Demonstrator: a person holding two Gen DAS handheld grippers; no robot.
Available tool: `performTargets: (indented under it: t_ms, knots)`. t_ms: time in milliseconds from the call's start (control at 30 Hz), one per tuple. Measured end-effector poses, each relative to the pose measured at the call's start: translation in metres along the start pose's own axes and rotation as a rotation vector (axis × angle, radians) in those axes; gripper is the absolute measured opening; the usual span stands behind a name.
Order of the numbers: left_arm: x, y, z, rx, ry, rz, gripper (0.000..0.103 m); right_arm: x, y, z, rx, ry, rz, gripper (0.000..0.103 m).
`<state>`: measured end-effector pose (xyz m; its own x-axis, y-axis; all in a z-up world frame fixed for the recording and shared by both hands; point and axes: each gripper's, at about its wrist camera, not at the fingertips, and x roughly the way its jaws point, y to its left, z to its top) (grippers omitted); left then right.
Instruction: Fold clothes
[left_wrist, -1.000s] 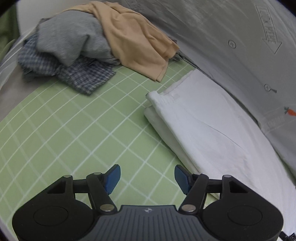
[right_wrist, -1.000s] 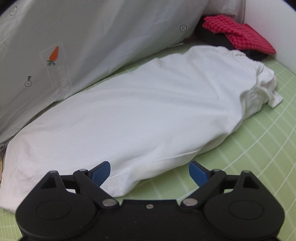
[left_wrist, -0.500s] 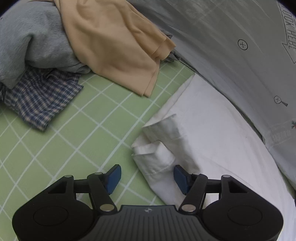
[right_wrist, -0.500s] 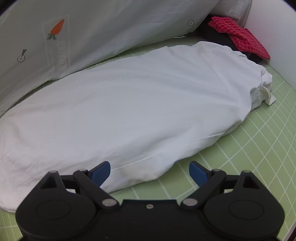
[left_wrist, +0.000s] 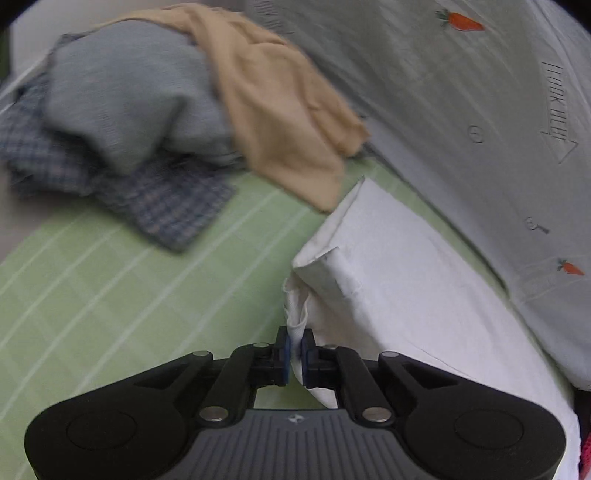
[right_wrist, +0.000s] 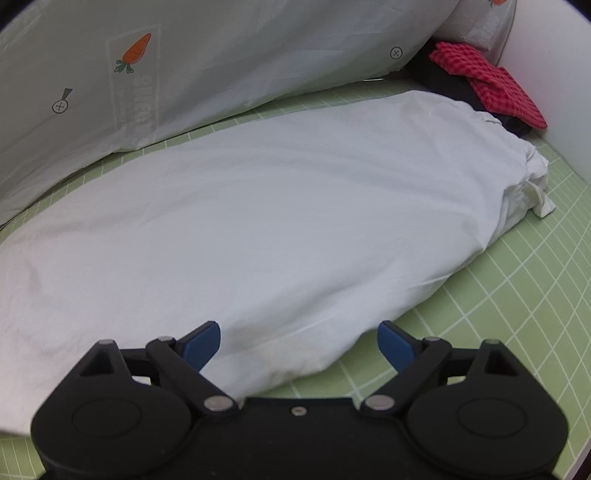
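A white garment (left_wrist: 413, 280) lies folded lengthwise on the green grid bedsheet (left_wrist: 110, 302). My left gripper (left_wrist: 294, 354) is shut on its near left corner, and the pinched cloth rises a little between the blue pads. In the right wrist view the same white garment (right_wrist: 277, 229) stretches across the frame, with a bunched end at the right. My right gripper (right_wrist: 299, 341) is open, its fingers straddling the garment's near edge without holding it.
A pile of clothes sits at the far left: a tan garment (left_wrist: 288, 110), a grey one (left_wrist: 129, 96) and a blue checked one (left_wrist: 166, 199). A grey carrot-print quilt (right_wrist: 221, 55) runs along the back. A red checked cloth (right_wrist: 487, 81) lies at the far right by the wall.
My left gripper has closed on the white garment's corner and lifted it slightly; it was open half a second ago. My right gripper has stayed open and edged closer to the garment.
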<state>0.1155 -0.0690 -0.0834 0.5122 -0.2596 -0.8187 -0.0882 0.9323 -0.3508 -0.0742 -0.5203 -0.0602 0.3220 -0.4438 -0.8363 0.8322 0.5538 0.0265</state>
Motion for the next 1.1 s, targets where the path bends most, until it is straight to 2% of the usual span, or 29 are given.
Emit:
performTargets:
  t_ms: [67, 133, 167, 200, 233, 300, 333, 567, 700, 967, 1000, 1100]
  knots:
    - [0.0, 0.021, -0.011, -0.046, 0.036, 0.041, 0.007, -0.004, -0.002, -0.005, 0.006, 0.002, 0.006, 0.093]
    - [-0.005, 0.04, -0.018, -0.113, 0.058, 0.018, 0.009, -0.006, -0.005, -0.011, 0.021, 0.018, 0.013, 0.093]
    - [-0.009, 0.044, -0.019, -0.131, 0.055, 0.009, 0.016, -0.006, -0.007, -0.013, 0.027, 0.024, 0.015, 0.093]
    - [-0.013, 0.044, -0.019, -0.129, 0.049, 0.017, 0.018, -0.007, -0.009, -0.015, 0.032, 0.028, 0.016, 0.093]
    - [-0.017, 0.044, -0.018, -0.126, 0.043, 0.024, 0.025, -0.008, -0.011, -0.017, 0.036, 0.031, 0.017, 0.093]
    - [-0.02, 0.043, -0.016, -0.103, 0.039, 0.014, 0.045, -0.009, -0.014, -0.018, 0.048, 0.035, 0.021, 0.093]
    - [-0.02, 0.043, -0.015, -0.093, 0.047, 0.006, 0.06, -0.009, -0.015, -0.019, 0.054, 0.036, 0.023, 0.093]
    - [-0.027, 0.045, -0.021, -0.123, 0.042, -0.011, 0.077, -0.016, -0.016, -0.02, 0.056, 0.02, 0.033, 0.093]
    - [-0.017, 0.044, -0.024, -0.127, 0.071, -0.007, 0.077, -0.014, -0.018, -0.022, 0.063, 0.033, 0.03, 0.093]
    - [-0.006, 0.037, -0.025, -0.127, 0.055, 0.004, 0.075, -0.013, -0.02, -0.024, 0.069, 0.043, 0.011, 0.093]
    - [-0.004, 0.037, -0.025, -0.123, 0.058, 0.007, 0.073, -0.013, -0.02, -0.024, 0.073, 0.043, 0.009, 0.093]
    - [-0.002, 0.038, -0.024, -0.115, 0.063, 0.018, 0.056, -0.014, -0.021, -0.025, 0.082, 0.04, 0.003, 0.093]
